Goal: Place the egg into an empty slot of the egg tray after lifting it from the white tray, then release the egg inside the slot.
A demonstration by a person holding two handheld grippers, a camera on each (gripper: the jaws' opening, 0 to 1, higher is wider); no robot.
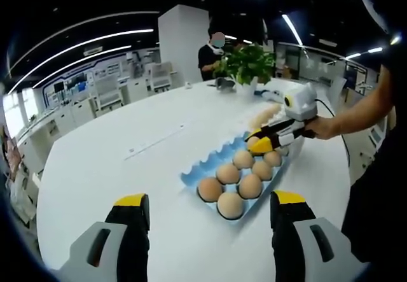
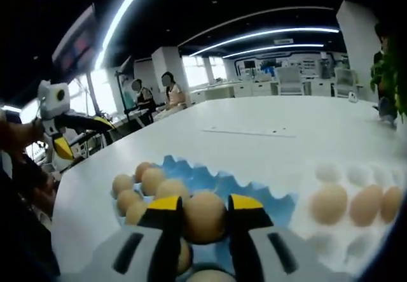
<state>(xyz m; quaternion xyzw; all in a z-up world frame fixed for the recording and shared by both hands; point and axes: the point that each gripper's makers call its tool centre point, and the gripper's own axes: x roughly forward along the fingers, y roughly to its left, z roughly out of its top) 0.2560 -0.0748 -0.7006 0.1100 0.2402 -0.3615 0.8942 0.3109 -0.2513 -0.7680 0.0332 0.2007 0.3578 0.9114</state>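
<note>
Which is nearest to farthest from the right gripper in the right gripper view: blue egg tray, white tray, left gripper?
1. blue egg tray, directly beneath the right gripper, which holds an egg.
2. white tray, lower right.
3. left gripper, far left past the table edge.

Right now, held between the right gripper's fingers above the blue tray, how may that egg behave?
The egg looks smooth and round, so it may slip or roll if the fingers loosen. Its shell is probably fragile; squeezing harder could crack it. The blue egg tray has cups, likely stopping rolling.
</note>
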